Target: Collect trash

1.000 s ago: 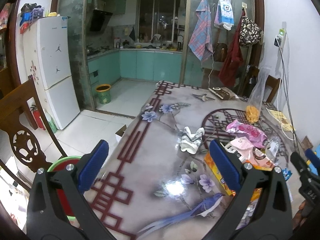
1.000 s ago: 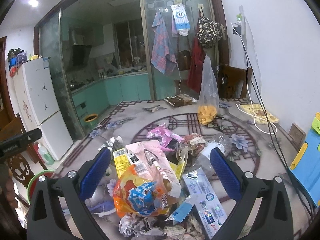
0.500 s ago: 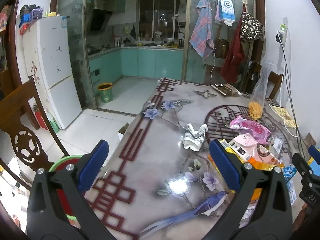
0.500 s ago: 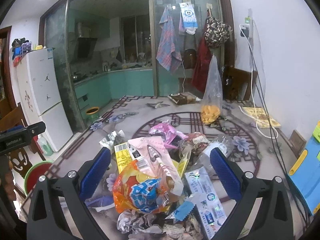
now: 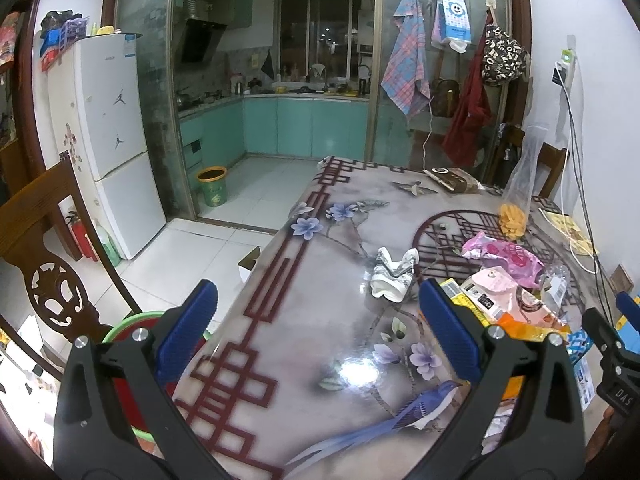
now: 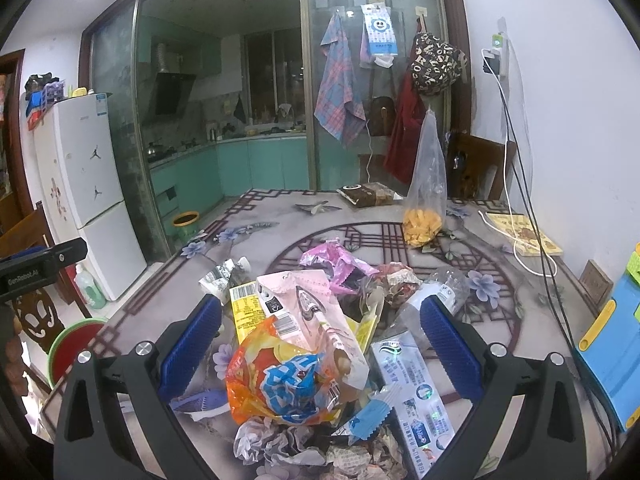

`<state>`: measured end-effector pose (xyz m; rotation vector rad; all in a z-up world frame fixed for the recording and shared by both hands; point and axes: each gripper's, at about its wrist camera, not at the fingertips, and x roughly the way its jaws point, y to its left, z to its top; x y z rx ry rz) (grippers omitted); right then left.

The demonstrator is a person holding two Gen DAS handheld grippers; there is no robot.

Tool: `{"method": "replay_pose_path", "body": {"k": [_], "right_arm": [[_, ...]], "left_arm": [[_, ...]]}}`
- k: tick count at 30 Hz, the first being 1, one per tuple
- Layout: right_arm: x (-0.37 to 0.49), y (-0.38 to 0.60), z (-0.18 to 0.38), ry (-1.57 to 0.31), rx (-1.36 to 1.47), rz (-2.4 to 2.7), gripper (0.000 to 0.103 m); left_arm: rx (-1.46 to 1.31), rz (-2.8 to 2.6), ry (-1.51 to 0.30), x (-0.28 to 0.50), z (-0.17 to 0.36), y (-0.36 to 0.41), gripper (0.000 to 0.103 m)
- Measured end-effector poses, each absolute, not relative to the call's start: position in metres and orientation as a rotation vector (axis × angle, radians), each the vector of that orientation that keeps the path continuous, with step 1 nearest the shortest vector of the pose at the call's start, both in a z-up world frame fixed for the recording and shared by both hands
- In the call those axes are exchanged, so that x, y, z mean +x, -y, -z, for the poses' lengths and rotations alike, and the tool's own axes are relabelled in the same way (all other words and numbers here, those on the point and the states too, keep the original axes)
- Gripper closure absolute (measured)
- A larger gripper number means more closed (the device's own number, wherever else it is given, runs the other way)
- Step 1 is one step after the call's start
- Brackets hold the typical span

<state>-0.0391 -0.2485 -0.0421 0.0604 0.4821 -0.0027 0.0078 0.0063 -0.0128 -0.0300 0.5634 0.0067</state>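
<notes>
Now right claw wide open, empty; orange snack bag between fingers, untouched.

Desk top reads glossy and smooth from my feed, lamp glare bouncing off the printed cover. Left gripper and right gripper: matt black plastic arms, ribbed blue rubbery pads, bright metal screws. Orange snack bag is shiny crinkled plastic film; pink pouch has a duller sheen. Clear bag is thin see-through plastic. Crumpled tissue looks soft, matt paper. Chair is carved varnished wood. Floor tiles are glossy. Checked towel is cloth.
</notes>
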Motion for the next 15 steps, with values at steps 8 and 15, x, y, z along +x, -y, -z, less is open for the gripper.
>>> {"method": "replay_pose_path", "body": {"k": [8,15], "right_arm": [[-0.036,0.249,0.046,-0.506,0.055,0.011,0.007],[-0.034,0.273,0.042,-0.521,0.118,0.087,0.007]], "left_arm": [[-0.030,0.005,-0.575,0.008,0.014,-0.006,0.004],[-0.201,0.205,-0.777,0.018,0.040,0.010,0.004]]}}
